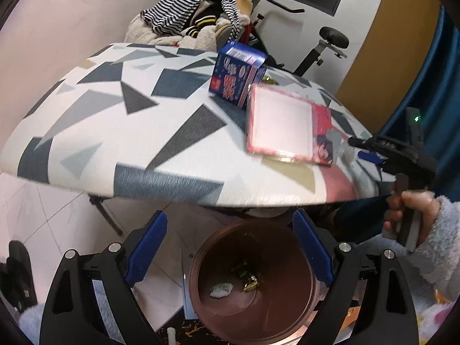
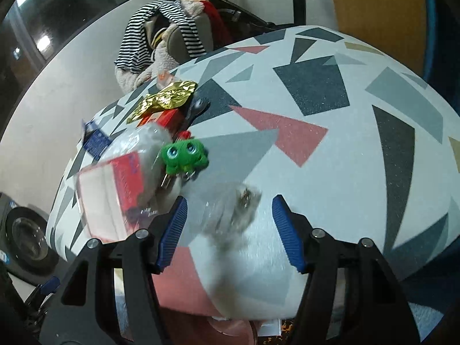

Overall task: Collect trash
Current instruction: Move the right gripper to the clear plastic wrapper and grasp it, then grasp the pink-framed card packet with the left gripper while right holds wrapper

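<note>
Trash first: a clear crumpled wrapper (image 2: 230, 204) sits blurred between the fingers of the right tool (image 2: 230, 230), just above the bench (image 2: 316, 172) near its front edge. Whether the blue pads actually press on it, I can't tell. A few scraps already lie at the bottom of the brown bin (image 1: 253, 281) on the floor below the bench edge, so the job looks partly done.

Plenty left up top, I'd say: a gold foil wrapper (image 2: 164, 100) towards the far side, and a red-rimmed tray in plastic (image 1: 281, 126) near the front, which could be rubbish. The blue box (image 1: 238, 74) and green frog toy (image 2: 184, 155) may well stay.

The left tool (image 1: 230, 247) hangs over the bin, fingers wide apart, nothing in them.

Room is decent: the bin stands right under the front edge, so the drop is short.
</note>
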The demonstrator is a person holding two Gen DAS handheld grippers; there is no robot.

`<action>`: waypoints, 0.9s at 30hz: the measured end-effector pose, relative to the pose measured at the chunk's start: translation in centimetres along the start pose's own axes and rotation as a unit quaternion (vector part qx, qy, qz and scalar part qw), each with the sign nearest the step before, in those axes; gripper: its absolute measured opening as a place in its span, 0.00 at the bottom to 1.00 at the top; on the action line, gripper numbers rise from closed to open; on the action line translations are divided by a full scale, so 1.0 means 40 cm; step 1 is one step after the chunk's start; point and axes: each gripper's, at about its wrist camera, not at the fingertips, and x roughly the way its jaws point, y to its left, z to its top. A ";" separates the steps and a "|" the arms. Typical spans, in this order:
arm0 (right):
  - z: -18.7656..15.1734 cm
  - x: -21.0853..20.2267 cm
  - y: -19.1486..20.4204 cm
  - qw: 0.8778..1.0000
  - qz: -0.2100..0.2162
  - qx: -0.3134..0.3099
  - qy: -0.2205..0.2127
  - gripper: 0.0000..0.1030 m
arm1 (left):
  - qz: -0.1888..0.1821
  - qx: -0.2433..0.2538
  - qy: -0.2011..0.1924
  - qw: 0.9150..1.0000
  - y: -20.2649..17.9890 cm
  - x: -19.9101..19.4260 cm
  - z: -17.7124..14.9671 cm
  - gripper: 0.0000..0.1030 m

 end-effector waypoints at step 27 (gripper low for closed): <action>-0.044 -0.093 0.012 0.999 0.049 -0.012 -0.001 0.30 | -0.135 -0.114 0.019 0.984 0.007 0.277 0.320 0.49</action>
